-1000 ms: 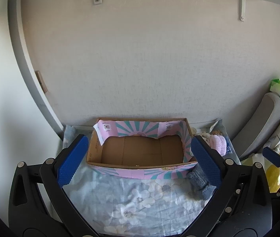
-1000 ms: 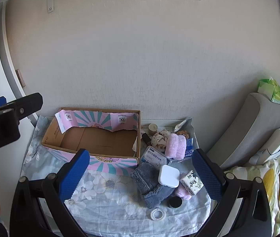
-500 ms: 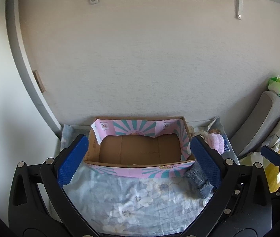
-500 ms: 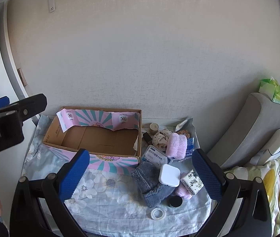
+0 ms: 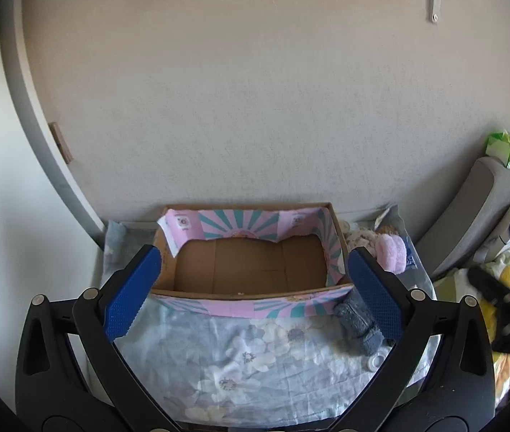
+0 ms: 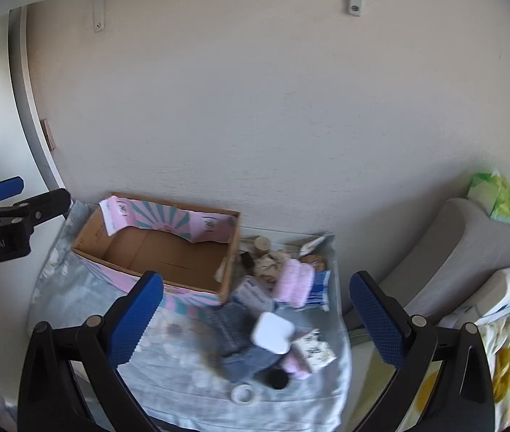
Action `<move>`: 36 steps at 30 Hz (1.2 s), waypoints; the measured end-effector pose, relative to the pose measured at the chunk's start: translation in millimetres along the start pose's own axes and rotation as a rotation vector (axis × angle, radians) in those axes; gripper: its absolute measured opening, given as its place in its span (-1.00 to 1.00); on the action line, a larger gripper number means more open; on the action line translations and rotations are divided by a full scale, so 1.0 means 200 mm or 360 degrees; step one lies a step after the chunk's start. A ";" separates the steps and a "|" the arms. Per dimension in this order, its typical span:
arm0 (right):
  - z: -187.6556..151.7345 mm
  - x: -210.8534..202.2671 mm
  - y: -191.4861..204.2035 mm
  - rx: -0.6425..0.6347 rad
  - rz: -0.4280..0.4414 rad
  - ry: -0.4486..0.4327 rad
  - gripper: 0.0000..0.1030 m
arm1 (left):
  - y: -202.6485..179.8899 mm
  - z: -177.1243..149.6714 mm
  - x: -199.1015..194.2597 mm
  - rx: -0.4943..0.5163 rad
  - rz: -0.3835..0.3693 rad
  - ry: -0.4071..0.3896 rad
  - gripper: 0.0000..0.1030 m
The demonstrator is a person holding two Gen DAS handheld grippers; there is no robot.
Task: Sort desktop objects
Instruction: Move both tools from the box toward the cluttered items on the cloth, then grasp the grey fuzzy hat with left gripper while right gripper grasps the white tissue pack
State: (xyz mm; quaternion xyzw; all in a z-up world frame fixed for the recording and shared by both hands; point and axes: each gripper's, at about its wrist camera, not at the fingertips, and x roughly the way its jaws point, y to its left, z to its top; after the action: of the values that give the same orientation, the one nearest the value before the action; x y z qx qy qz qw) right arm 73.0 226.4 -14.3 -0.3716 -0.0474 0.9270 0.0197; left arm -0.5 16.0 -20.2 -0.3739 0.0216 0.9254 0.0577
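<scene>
Blue-padded left claw (image 5: 253, 293) wide open, right claw (image 6: 255, 318) likewise, both empty

brown cardboard box lined with pink-and-teal sunburst paper (image 5: 251, 262) seen at centre | pale blue flower-printed cloth (image 5: 255, 356) seen below | fluffy pink roll (image 6: 292, 284) | glossy white rounded-square case (image 6: 272, 332) | grey knitted fabric (image 6: 240, 342)

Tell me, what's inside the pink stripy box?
Only bare brown cardboard floor shows inside the pink stripy box. The near wall hides a strip of floor in both views, so something small could sit there unseen.
</scene>
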 end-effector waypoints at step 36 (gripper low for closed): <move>-0.74 1.00 -0.43 -0.0409 0.0769 0.0537 0.12 | -0.75 -0.86 1.06 -0.0030 -0.0808 0.0724 -0.04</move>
State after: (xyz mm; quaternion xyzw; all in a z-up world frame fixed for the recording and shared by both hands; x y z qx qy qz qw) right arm 30.9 338.0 -249.9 -0.5199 -0.0706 0.8166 -0.2406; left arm -13.9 169.7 -290.3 -0.5646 -0.0685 0.7747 0.2764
